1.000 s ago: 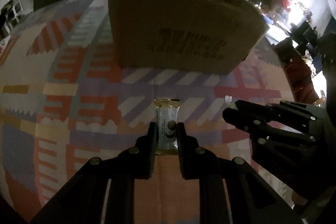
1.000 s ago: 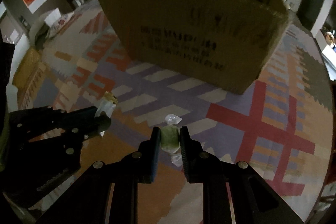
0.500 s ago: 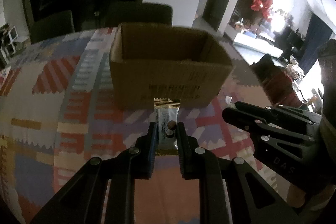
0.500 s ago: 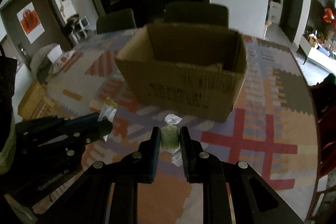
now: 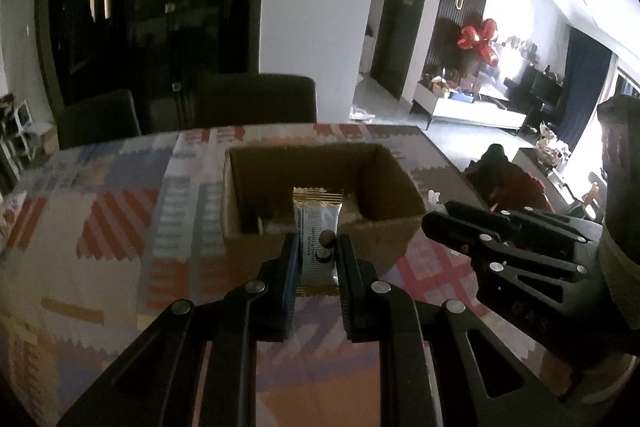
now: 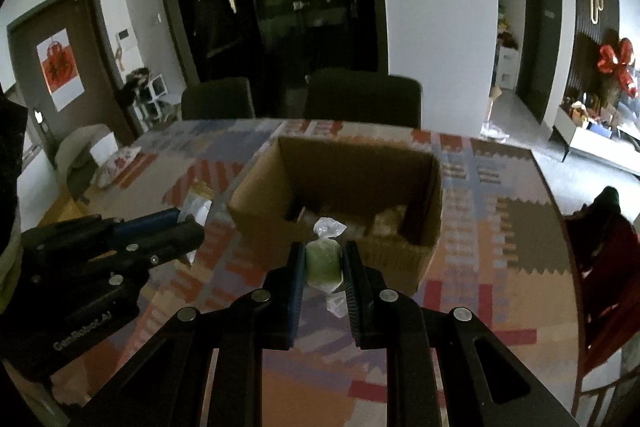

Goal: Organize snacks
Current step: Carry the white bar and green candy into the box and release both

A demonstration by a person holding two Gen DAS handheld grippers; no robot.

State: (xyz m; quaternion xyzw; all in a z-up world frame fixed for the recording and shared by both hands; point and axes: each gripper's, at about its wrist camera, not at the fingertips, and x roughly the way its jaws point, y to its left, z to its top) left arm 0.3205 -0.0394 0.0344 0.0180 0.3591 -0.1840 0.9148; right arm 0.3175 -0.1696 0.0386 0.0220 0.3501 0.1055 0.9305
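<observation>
My left gripper (image 5: 317,247) is shut on a white snack packet with gold ends (image 5: 318,227), held in the air just short of the near wall of an open cardboard box (image 5: 404,183). My right gripper (image 6: 323,255) is shut on a green candy in a clear wrapper (image 6: 323,261), also raised just in front of the box (image 6: 260,195). Several wrapped snacks (image 6: 384,221) lie inside the box. The right gripper shows at the right of the left wrist view (image 5: 440,223); the left gripper shows at the left of the right wrist view (image 6: 192,233).
The box stands on a table with a patterned red, purple and cream cloth (image 5: 120,227). Two dark chairs (image 6: 362,95) stand at the table's far side. A red chair (image 6: 608,259) is at the right edge.
Both grippers have risen with their snacks, from low near the tablecloth to above the box rim, so the box's inside now shows. Both stay shut.
</observation>
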